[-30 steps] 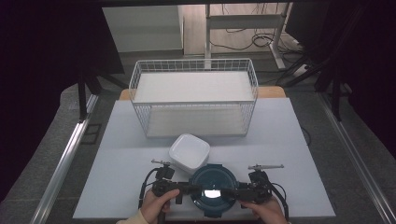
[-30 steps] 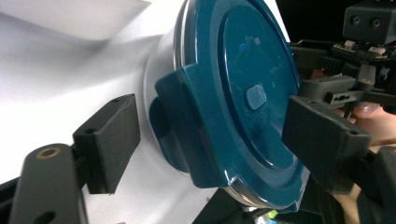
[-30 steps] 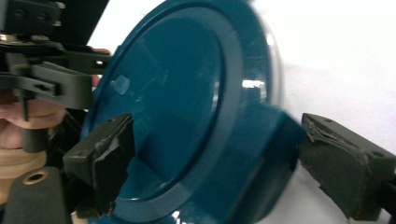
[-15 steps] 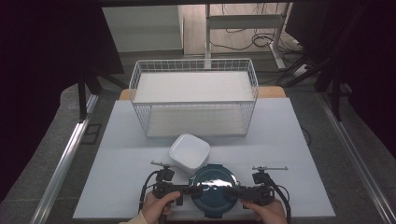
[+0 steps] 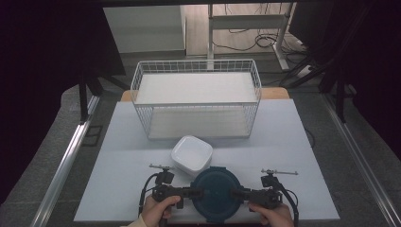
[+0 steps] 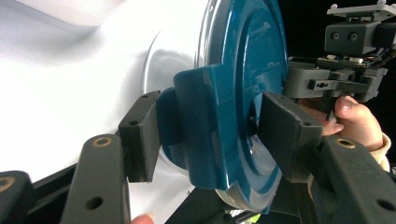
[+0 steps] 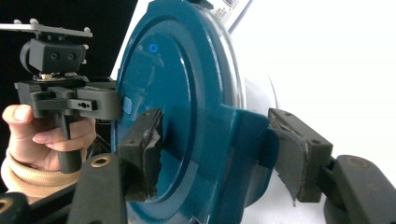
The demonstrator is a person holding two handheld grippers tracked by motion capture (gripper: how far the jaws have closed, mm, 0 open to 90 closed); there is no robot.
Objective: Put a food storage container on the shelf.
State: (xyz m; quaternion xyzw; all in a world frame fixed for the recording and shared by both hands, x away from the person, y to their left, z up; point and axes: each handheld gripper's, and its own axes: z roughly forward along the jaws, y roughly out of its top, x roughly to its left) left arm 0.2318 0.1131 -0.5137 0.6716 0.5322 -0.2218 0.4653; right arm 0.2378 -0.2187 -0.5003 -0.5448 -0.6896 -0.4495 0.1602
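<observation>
A round blue lidded container [image 5: 216,193] sits at the near edge of the white worktop [image 5: 118,161], between the two tongs. The left tongs [image 5: 193,193] come in from its left, jaws just closed onto the blue clip tab [image 6: 205,126] on that side, one pad on the lid's top, the other under the tab. The right tongs [image 5: 237,194] have likewise just been closing on the right-hand tab [image 7: 243,154]. A white square bowl [image 5: 191,154] lies just beyond the container; a wire basket [image 5: 196,101] stands farther off.
</observation>
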